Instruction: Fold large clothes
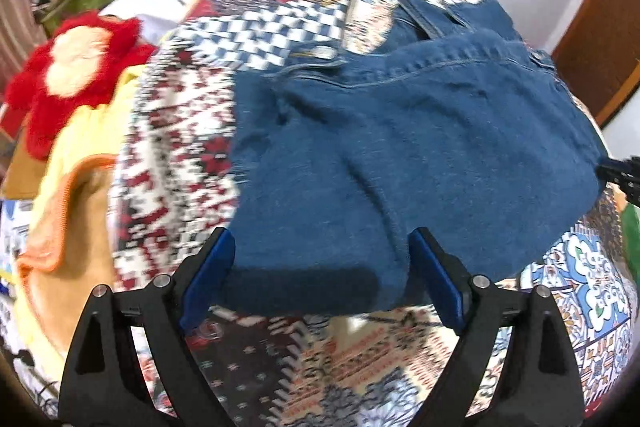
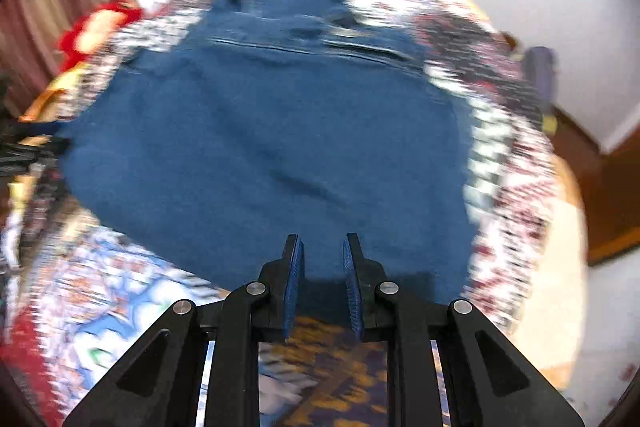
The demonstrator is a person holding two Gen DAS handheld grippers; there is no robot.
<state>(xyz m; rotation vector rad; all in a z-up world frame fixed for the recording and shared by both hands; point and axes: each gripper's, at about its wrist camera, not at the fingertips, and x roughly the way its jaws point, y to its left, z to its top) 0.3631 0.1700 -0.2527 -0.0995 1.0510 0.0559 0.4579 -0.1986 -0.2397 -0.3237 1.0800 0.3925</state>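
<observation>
On the patterned bedspread (image 1: 180,131), a blue denim garment (image 1: 400,147) lay spread flat, its waistband end at 12 o'clock in both wrist views and its cut or folded near edge at 6 o'clock, closest to both tools. The long axis of the garment ran from 6 toward 12 o'clock, roughly in line with the fingers of each tool.

The left hand-held gripper (image 1: 322,259) was spread wide, its blue pads straddling the near edge of the denim; contact with the cloth could not be confirmed. The right hand-held gripper (image 2: 323,267) had its pads drawn close but with a clear gap between them, and the denim (image 2: 272,147) edge lay in or just beneath that gap. Whether it pinched the cloth could not be told, since motion blur obscured the view.

Both tools stood at the same near edge, the left toward the 9 o'clock corner, the right toward the 3 o'clock side. Neither was clearly nearer.

Judgement: the next move likely called for gripping this near edge and carrying it toward 12 o'clock, over the waistband.

A red and cream plush item (image 1: 72,67) lay at 9 o'clock, well apart.
</observation>
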